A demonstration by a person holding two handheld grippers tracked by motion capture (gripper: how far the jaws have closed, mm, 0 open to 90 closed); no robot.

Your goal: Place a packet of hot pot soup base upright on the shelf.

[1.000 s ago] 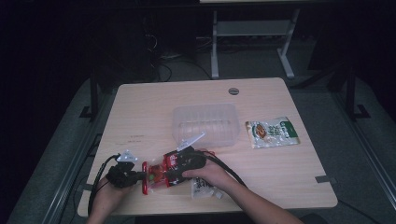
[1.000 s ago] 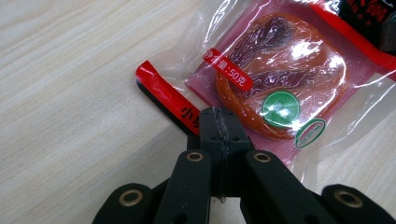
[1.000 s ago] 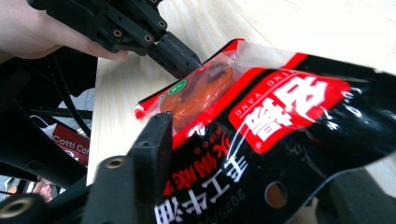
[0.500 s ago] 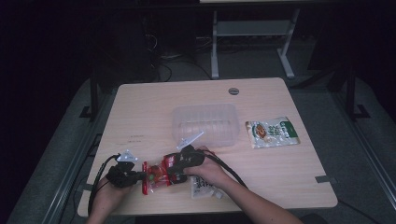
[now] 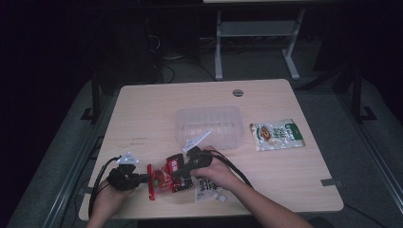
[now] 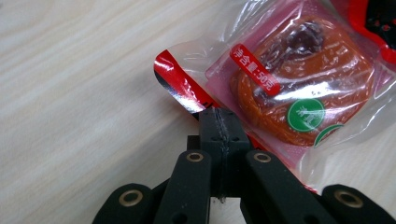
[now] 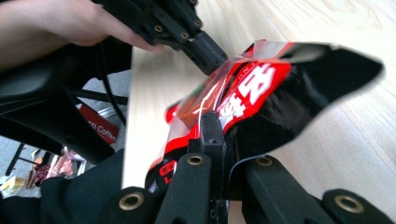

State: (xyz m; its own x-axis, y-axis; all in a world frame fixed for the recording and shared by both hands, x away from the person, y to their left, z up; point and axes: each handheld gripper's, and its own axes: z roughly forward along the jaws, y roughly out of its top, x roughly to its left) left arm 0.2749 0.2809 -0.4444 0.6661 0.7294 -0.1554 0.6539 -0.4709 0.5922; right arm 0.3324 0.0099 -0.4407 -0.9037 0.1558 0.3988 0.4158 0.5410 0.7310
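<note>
Now both grippers pinch the red snack pack (image 5: 164, 179): left gripper (image 5: 142, 179) clamps its edge, right gripper (image 5: 183, 172), jaws just closed, clamps opp. side.

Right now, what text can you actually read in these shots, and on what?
"净含量:50克" on a red strip of the snack packet.
"tti Coffee", cut off at the start, on a red item below the table edge.
Large white characters on the packet's red panel: too skewed to read.
Green pouch and white packet: print too small.
</note>
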